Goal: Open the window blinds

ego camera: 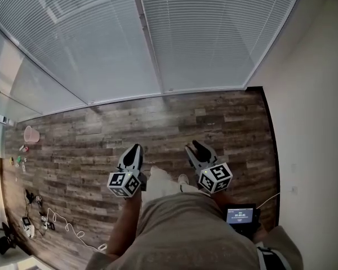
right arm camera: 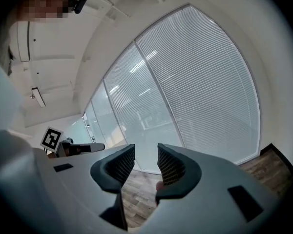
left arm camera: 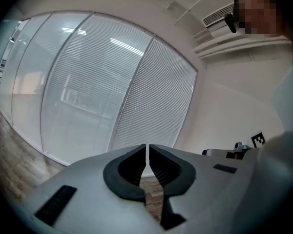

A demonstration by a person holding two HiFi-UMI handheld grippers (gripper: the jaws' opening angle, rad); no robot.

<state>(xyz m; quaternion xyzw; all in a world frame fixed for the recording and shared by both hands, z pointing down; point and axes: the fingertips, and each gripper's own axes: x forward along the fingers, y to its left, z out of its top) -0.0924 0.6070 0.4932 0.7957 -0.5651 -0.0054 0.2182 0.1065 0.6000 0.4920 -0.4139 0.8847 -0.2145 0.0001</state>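
White slatted window blinds (ego camera: 96, 44) hang fully lowered to the floor over two tall panes, split by a thin frame post (ego camera: 152, 49). They fill the left gripper view (left arm camera: 93, 91) and the right gripper view (right arm camera: 200, 82). My left gripper (ego camera: 136, 148) is held over the wooden floor a good way short of the blinds, its jaws shut with nothing between them (left arm camera: 147, 147). Beside it, my right gripper (ego camera: 192, 145) points at the blinds too, open and empty (right arm camera: 146, 151). No cord or wand can be made out.
A white wall (ego camera: 315, 122) closes the right side. A pink cup (ego camera: 31, 134), small items (ego camera: 21, 159) and a white cable (ego camera: 62, 224) lie on the floor at the left. A small screen device (ego camera: 240, 215) hangs at the person's waist.
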